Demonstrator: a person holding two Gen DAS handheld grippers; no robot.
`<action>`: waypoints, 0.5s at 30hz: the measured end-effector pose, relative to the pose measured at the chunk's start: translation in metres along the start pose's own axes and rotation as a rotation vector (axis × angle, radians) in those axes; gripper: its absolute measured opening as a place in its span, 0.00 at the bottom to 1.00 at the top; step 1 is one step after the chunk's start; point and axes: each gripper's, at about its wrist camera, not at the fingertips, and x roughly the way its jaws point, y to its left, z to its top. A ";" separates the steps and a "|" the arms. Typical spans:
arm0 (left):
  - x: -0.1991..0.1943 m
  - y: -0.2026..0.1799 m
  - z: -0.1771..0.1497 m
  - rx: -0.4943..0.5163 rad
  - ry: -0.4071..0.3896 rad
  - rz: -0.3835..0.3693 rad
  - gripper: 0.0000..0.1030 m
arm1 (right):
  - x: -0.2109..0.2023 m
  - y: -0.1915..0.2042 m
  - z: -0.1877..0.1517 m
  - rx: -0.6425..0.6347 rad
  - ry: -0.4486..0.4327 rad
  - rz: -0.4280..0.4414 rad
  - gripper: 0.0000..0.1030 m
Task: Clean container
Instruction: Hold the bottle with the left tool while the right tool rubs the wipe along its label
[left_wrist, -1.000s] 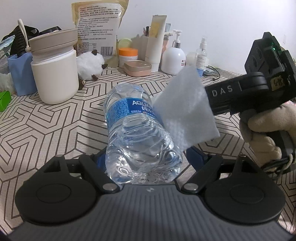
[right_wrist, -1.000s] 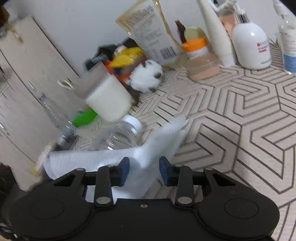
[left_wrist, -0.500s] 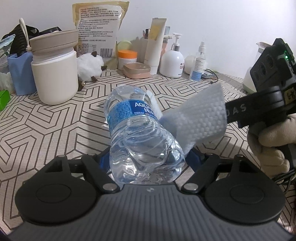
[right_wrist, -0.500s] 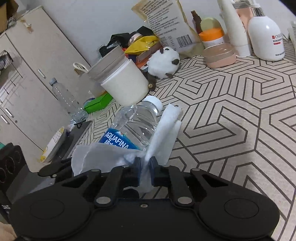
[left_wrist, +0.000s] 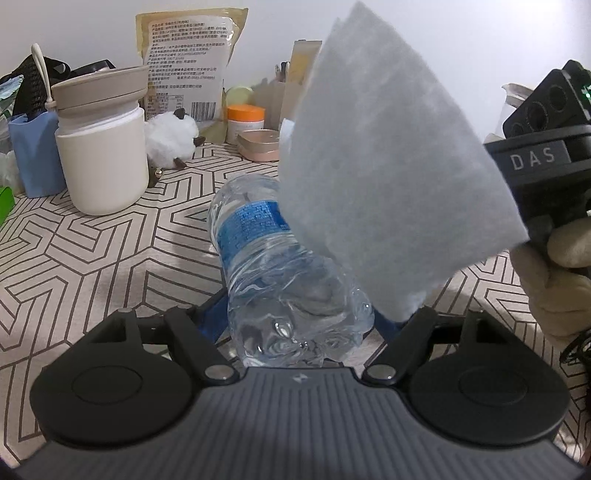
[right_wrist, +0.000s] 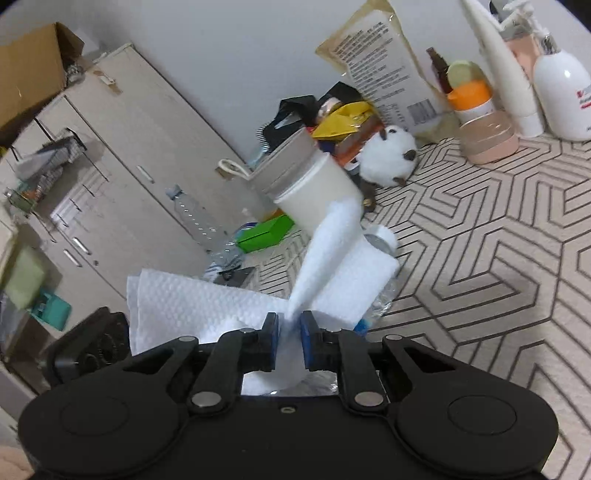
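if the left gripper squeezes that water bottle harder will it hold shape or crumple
The bottle will likely crumple: its clear wall already looks creased and dented where the left hand-held gripper, jaws closing, holds it. It looks empty, so probably light and easy to swing. The smooth round plastic might twist or slip when the tissue rubs it.

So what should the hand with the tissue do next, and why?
Probably bring the paper towel down onto the water bottle and rub along it. The left gripper, jaws closing, holds the bottle's base, and the right gripper, jaws opening slightly, pinches the towel, which stands lifted beside the bottle.
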 end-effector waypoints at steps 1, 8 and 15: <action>0.000 -0.001 0.000 0.005 0.002 0.004 0.75 | 0.001 0.001 0.000 -0.005 0.001 0.001 0.17; 0.002 0.001 0.001 -0.005 0.024 0.009 0.77 | 0.003 -0.005 0.000 0.011 0.014 -0.051 0.21; -0.001 -0.004 0.000 -0.004 0.026 0.001 0.78 | 0.004 -0.016 0.000 0.051 0.013 -0.071 0.27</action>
